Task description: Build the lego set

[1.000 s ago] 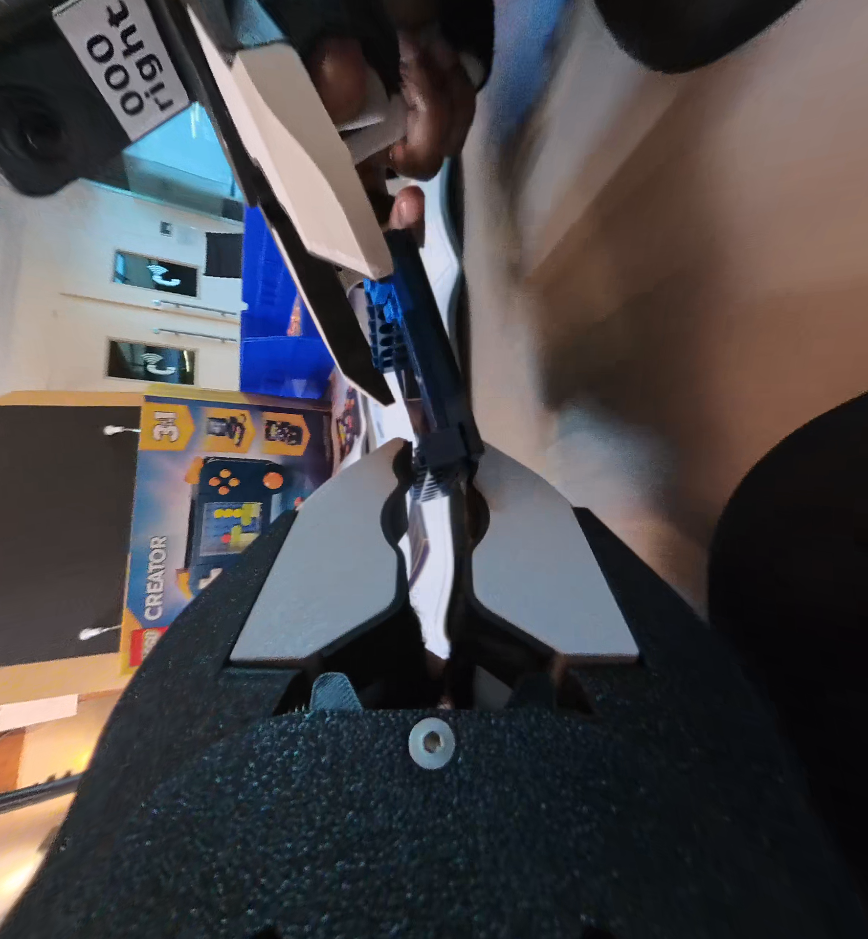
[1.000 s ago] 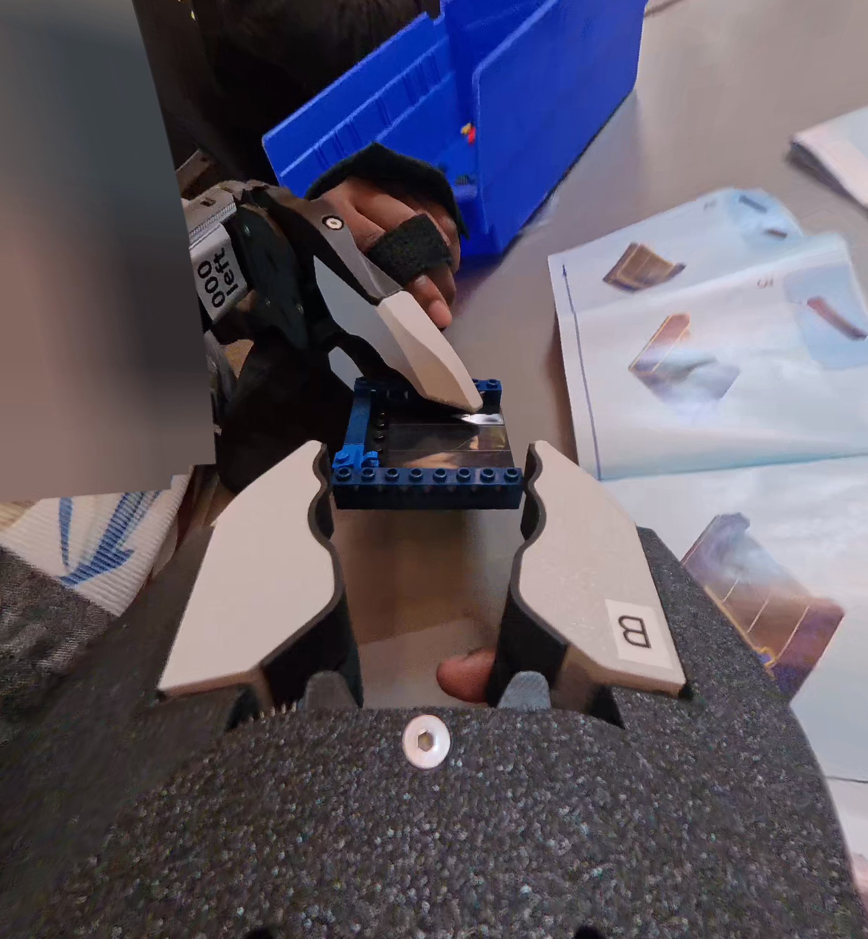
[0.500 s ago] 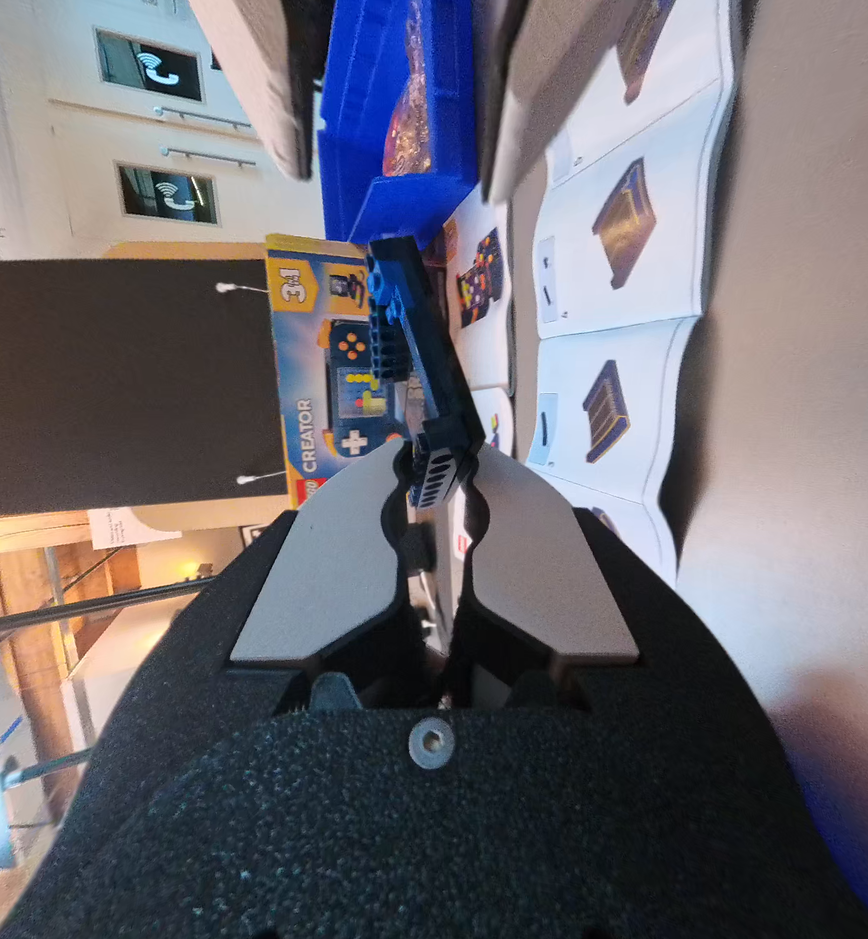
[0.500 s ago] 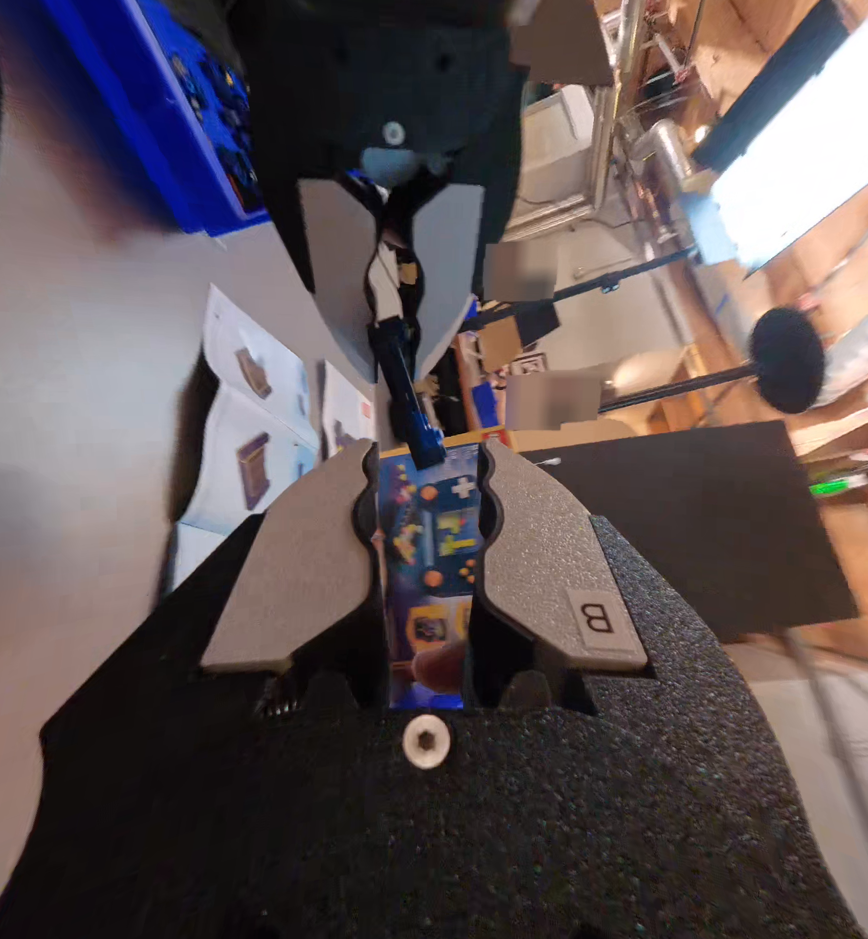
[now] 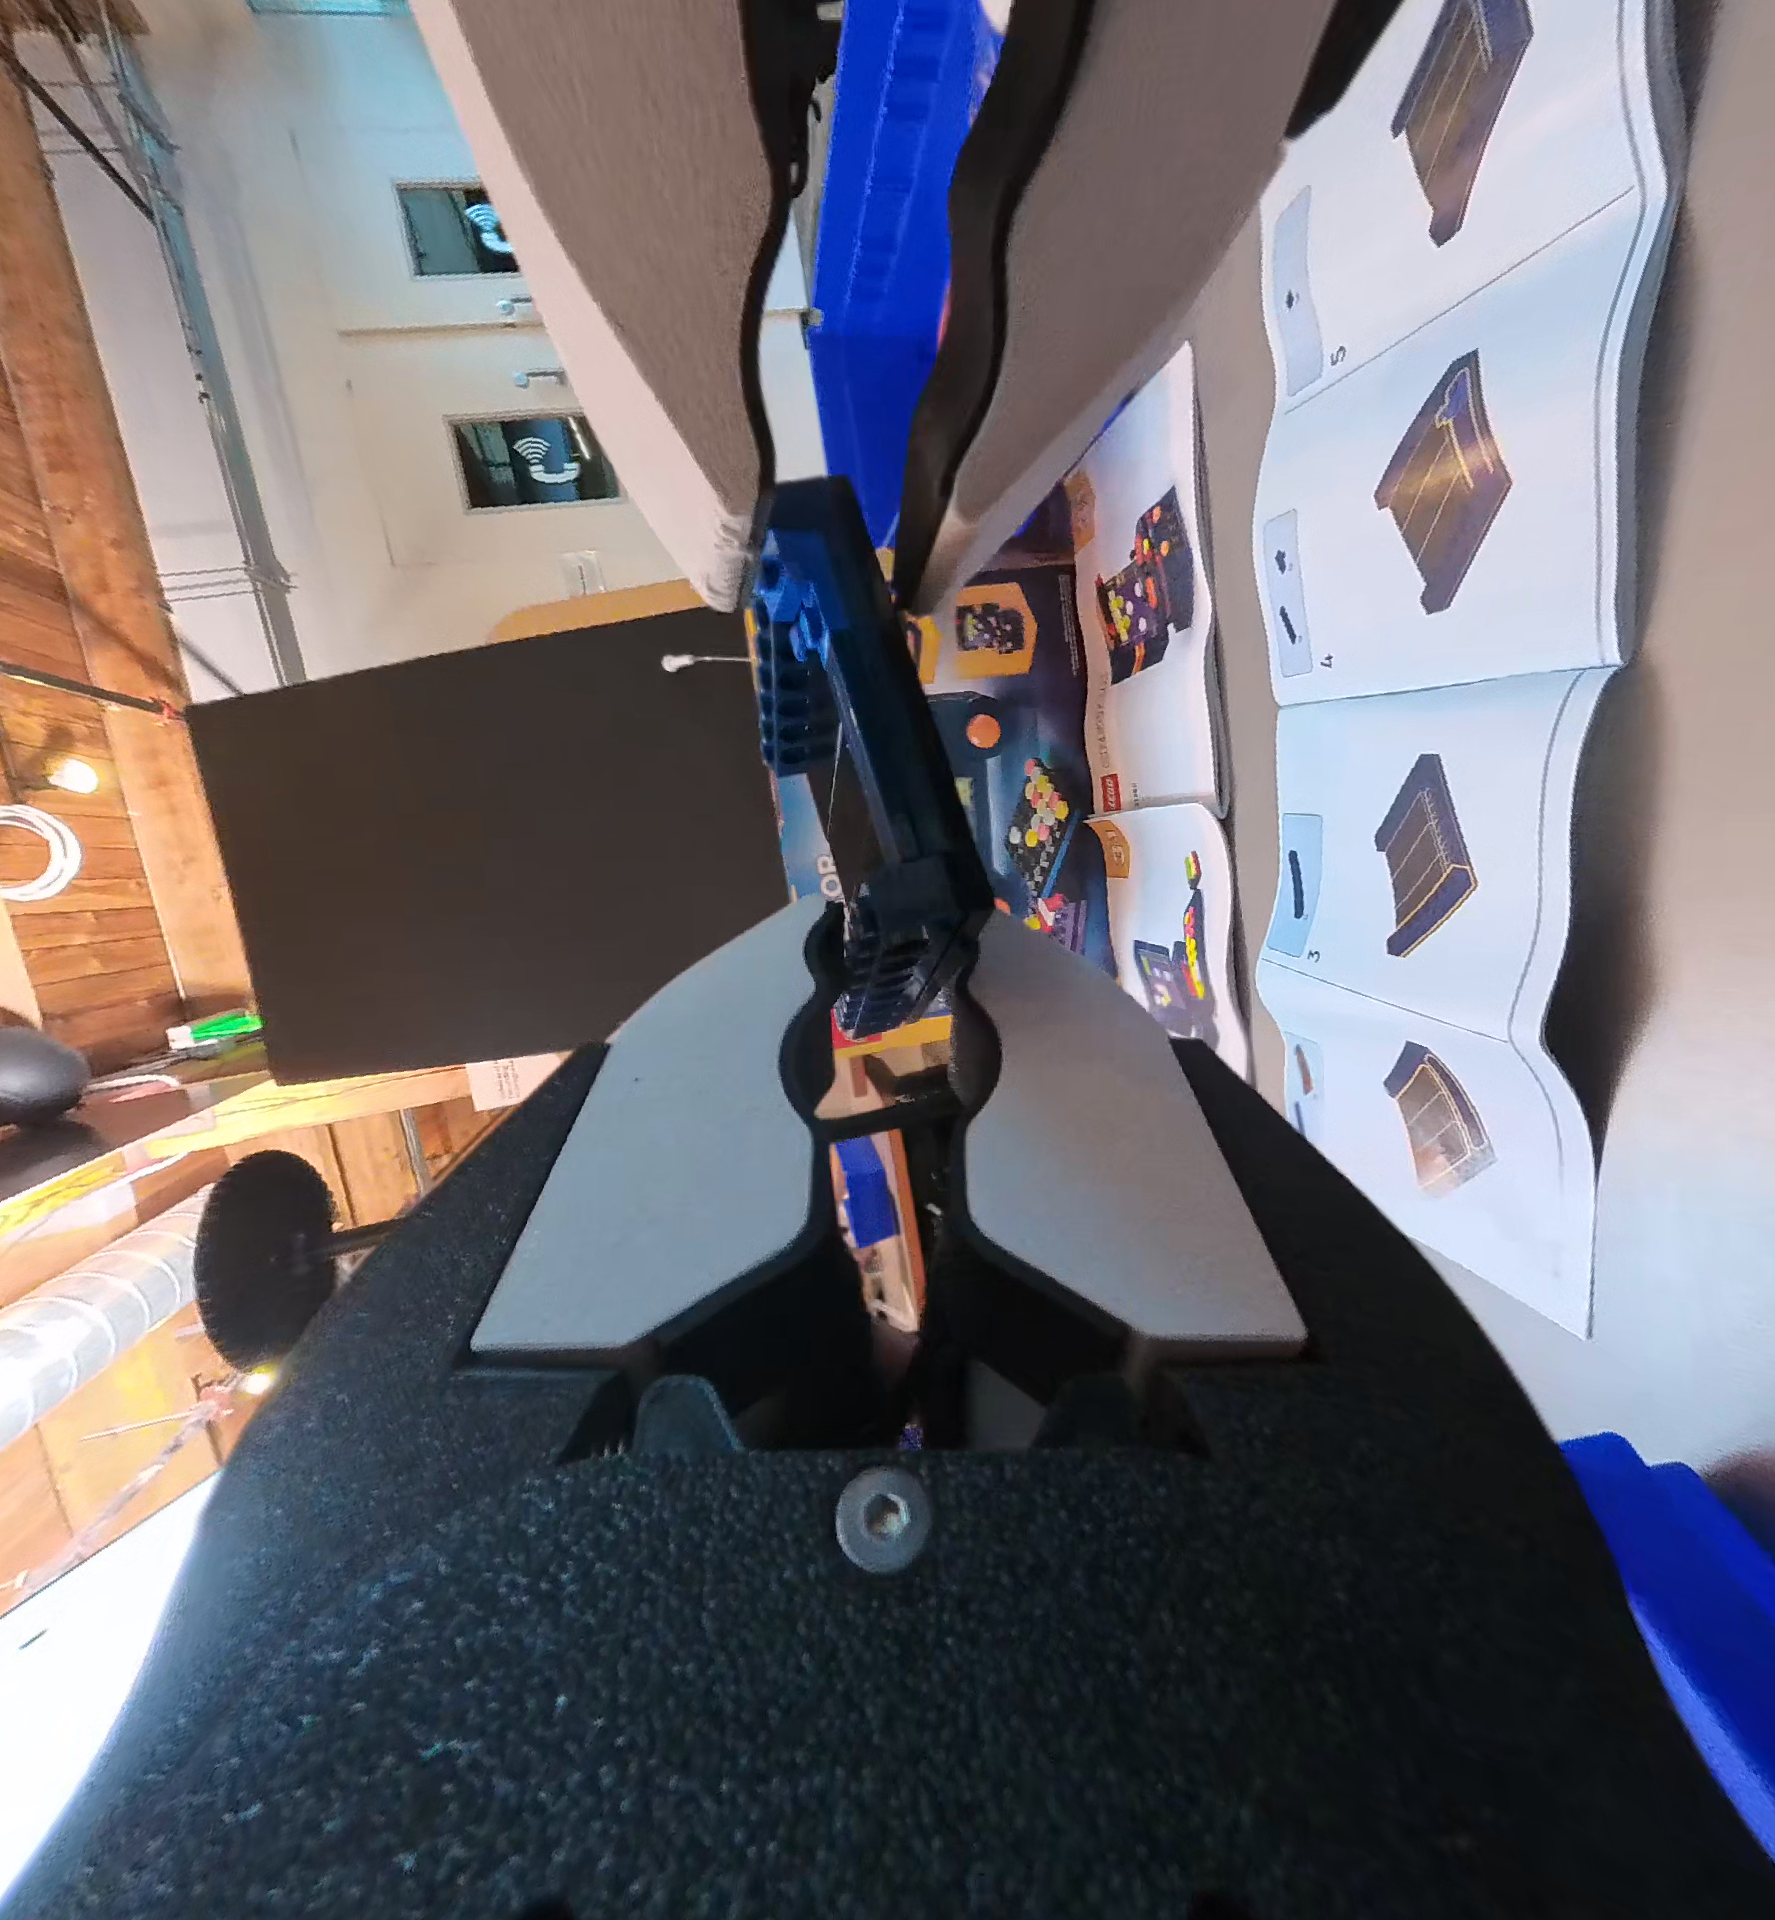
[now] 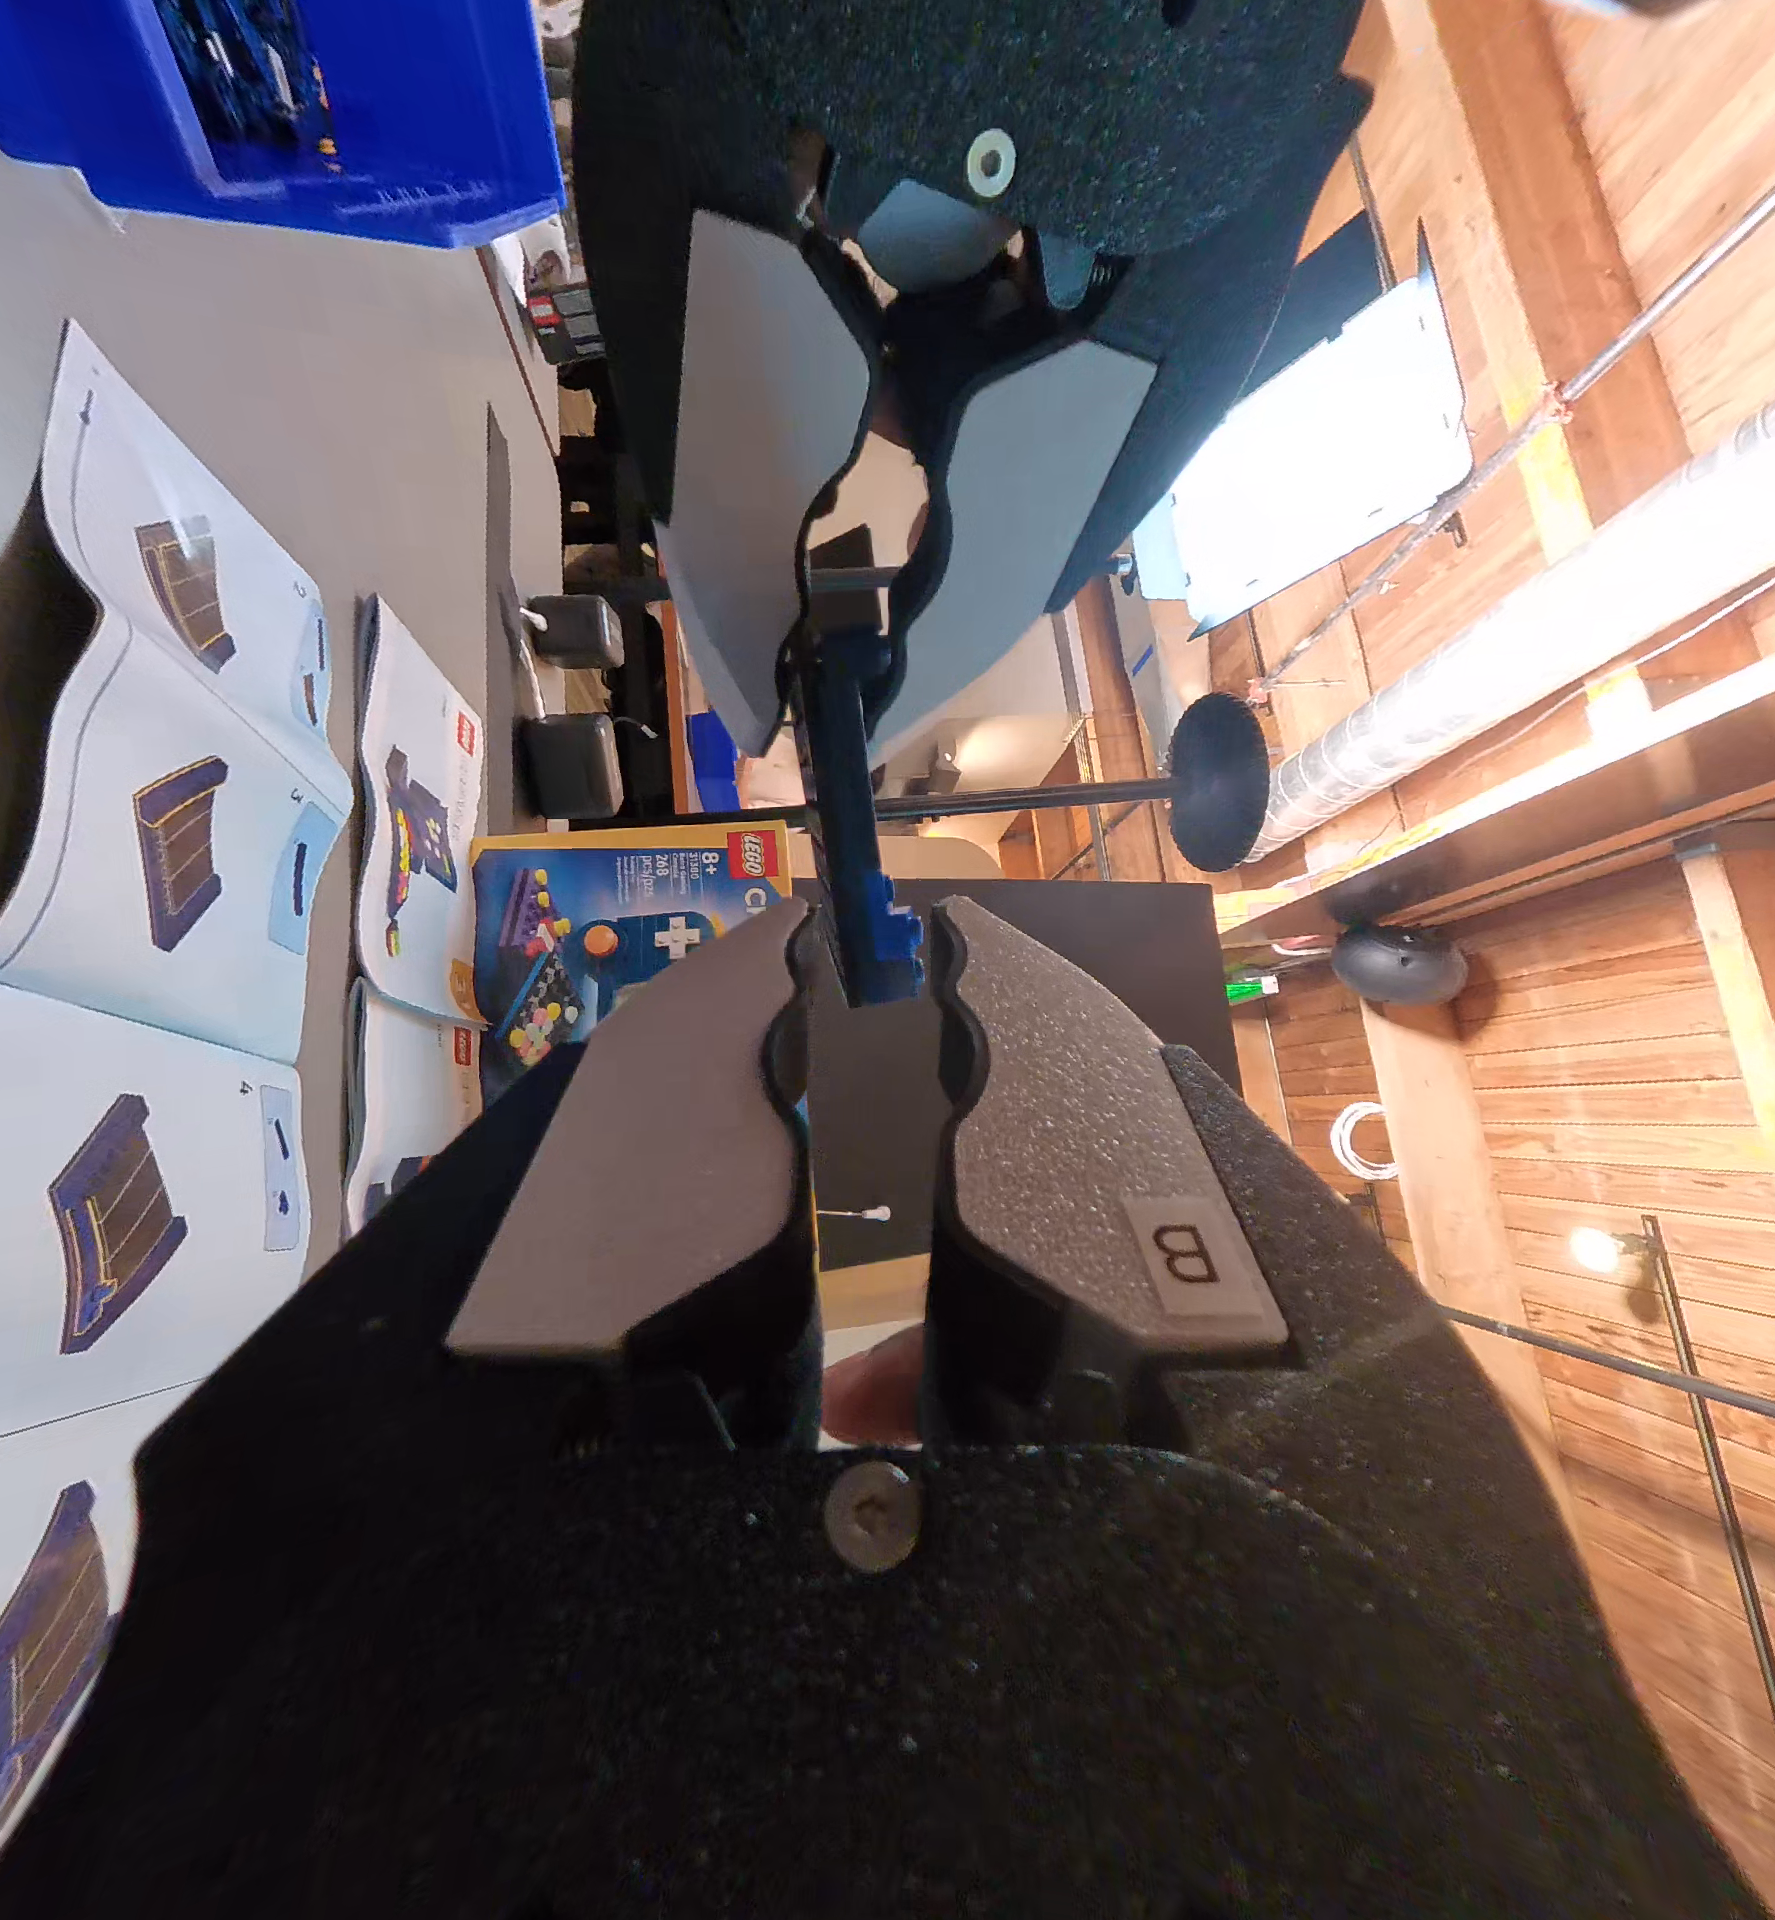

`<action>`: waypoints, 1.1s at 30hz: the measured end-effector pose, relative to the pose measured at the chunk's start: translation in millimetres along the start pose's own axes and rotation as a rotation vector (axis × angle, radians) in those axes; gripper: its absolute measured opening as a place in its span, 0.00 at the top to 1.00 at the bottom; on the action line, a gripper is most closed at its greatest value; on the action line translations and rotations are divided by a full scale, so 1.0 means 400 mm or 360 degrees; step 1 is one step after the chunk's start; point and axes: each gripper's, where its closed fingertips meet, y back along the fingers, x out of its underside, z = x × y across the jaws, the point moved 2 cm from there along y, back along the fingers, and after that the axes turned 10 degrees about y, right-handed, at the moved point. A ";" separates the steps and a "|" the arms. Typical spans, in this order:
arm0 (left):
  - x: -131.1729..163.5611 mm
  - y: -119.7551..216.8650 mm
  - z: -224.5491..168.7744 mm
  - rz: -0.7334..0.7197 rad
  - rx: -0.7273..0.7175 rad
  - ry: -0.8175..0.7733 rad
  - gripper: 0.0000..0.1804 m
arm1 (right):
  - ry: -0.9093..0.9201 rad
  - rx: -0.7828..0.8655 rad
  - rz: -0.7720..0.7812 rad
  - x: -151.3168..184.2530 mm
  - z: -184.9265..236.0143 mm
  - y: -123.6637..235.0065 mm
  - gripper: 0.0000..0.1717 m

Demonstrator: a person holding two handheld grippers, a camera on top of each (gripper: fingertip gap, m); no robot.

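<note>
1. Aloft above the grey desk [image 5: 1756,935], a flat dark blue brick-built plate assembly with a lighter blue studded end [image 5: 862,748] is seen edge-on, its long axis running from one gripper's fingertips to the other's, with the lighter blue end toward the right gripper.
2. Left gripper [image 5: 898,971]: narrowed onto the dark end of the assembly, grey fingers [image 5: 696,1122] bearing on both faces.
3. Right gripper [image 6: 867,961]: nearly closed around the lighter blue end; its left pad lies against the flat face and its right pad meets the studs. In the left wrist view it reaches in from above [image 5: 831,540], fingertips at the assembly's far end.
4. Below the pair, open white instruction booklets with printed building steps [image 5: 1434,727] spread across the desk, with smaller booklets [image 5: 1153,582] lying next to them toward the desk's far edge.
5. A yellow-edged blue toy brick box [image 6: 613,935] stands at the far edge of the desk, directly behind the assembly, next to a black board [image 5: 488,852].
6. A blue plastic parts bin [image 6: 270,114] sits on the desk behind the left gripper; a second blue bin [image 5: 1735,1621] shows behind the left gripper's own body.
7. A wood-panelled wall [image 6: 1641,1039] lies beyond.
</note>
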 end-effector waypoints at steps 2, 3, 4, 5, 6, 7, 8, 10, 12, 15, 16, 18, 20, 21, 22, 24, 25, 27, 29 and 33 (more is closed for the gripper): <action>-0.004 0.004 0.005 -0.0005 -0.0024 -0.0021 0.91 | 0.0003 0.0009 0.0002 0.001 -0.003 0.001 0.89; -0.005 0.006 0.007 -0.0002 -0.0030 -0.0028 0.91 | 0.0010 0.0014 0.0000 0.000 -0.005 0.003 0.91; -0.007 0.007 0.008 -0.0007 -0.0038 -0.0035 0.91 | 0.0016 0.0018 0.0002 0.001 -0.006 0.003 0.91; -0.008 0.009 0.011 -0.0016 -0.0054 -0.0044 0.91 | 0.0019 0.0021 0.0008 0.003 -0.008 0.003 0.91; -0.010 0.010 0.014 -0.0022 -0.0067 -0.0058 0.91 | 0.0018 0.0023 0.0012 0.004 -0.008 0.004 0.91; -0.013 0.012 0.017 -0.0028 -0.0081 -0.0078 0.91 | 0.0013 0.0023 0.0013 0.006 -0.009 0.004 0.91; -0.015 0.014 0.020 -0.0033 -0.0095 -0.0096 0.91 | 0.0007 0.0023 0.0014 0.008 -0.009 0.005 0.91; -0.021 0.018 0.026 -0.0046 -0.0116 -0.0125 0.91 | -0.0001 0.0022 0.0011 0.011 -0.010 0.006 0.91; -0.027 0.020 0.032 -0.0070 -0.0137 -0.0152 0.91 | -0.0037 -0.0005 -0.0007 0.012 -0.007 0.008 0.91; -0.037 0.024 0.034 -0.0126 -0.0140 -0.0162 0.91 | -0.0107 -0.0034 -0.0026 0.017 -0.005 0.010 0.91; -0.040 0.025 0.035 -0.0143 -0.0143 -0.0156 0.91 | -0.0130 -0.0040 -0.0033 0.018 -0.006 0.012 0.91; -0.040 0.027 0.037 -0.0152 -0.0158 -0.0164 0.91 | -0.0151 -0.0054 -0.0050 0.015 -0.008 0.014 0.91; -0.039 0.026 0.038 -0.0159 -0.0169 -0.0172 0.91 | -0.0156 -0.0073 -0.0060 0.013 -0.008 0.014 0.91; -0.038 0.025 0.037 -0.0161 -0.0168 -0.0176 0.91 | -0.0164 -0.0086 -0.0065 0.012 -0.007 0.013 0.91; -0.038 0.025 0.036 -0.0165 -0.0171 -0.0178 0.91 | -0.0172 -0.0095 -0.0066 0.012 -0.006 0.013 0.91; -0.039 0.023 0.035 -0.0172 -0.0184 -0.0167 0.91 | -0.0183 -0.0096 -0.0063 0.015 -0.005 0.012 0.91; -0.040 0.023 0.038 -0.0185 -0.0210 -0.0146 0.91 | -0.0181 -0.0086 -0.0060 0.016 -0.005 0.012 0.91; -0.044 0.023 0.039 -0.0240 -0.0269 -0.0085 0.89 | -0.0179 -0.0079 -0.0065 0.014 -0.006 0.012 0.91; -0.051 0.019 0.028 -0.0334 -0.0292 -0.0037 0.79 | -0.0180 -0.0091 -0.0088 0.006 -0.003 0.011 0.91; -0.041 0.007 0.011 -0.0357 -0.0333 -0.0001 0.88 | -0.0158 -0.0133 -0.0101 -0.002 0.010 0.003 0.92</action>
